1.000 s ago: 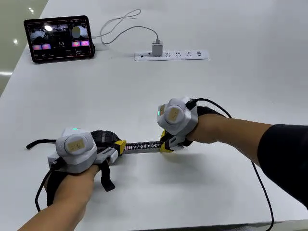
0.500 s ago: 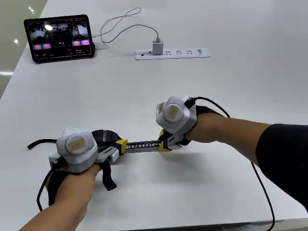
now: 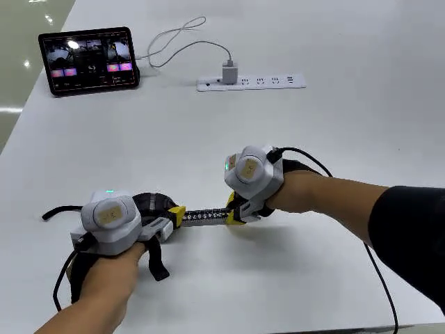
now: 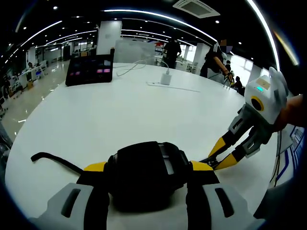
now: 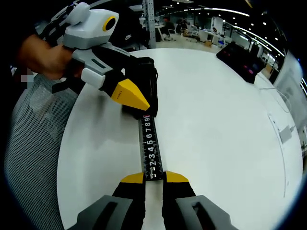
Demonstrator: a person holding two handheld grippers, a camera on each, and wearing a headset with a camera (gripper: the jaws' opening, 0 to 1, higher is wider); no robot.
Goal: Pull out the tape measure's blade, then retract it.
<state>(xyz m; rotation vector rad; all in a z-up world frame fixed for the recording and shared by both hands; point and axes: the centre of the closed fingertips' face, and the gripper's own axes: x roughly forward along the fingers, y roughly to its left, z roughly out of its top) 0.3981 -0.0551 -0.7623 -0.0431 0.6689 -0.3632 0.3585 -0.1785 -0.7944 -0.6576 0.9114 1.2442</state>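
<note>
Now you are clamping the tape measure [image 4: 144,179] with your left gripper [image 4: 147,167] and pinching its partly drawn blade [image 5: 149,141] with your right gripper [image 5: 154,178].

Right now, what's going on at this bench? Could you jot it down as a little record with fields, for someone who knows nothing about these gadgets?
Setting: white table
Left gripper: shut on the tape measure, gripping its black case
Right gripper: shut on the blade, near its end
Blade: a short stretch pulled out, running between the two grippers
Background: tablet with lit screen; power strip with a charger plugged in
</note>
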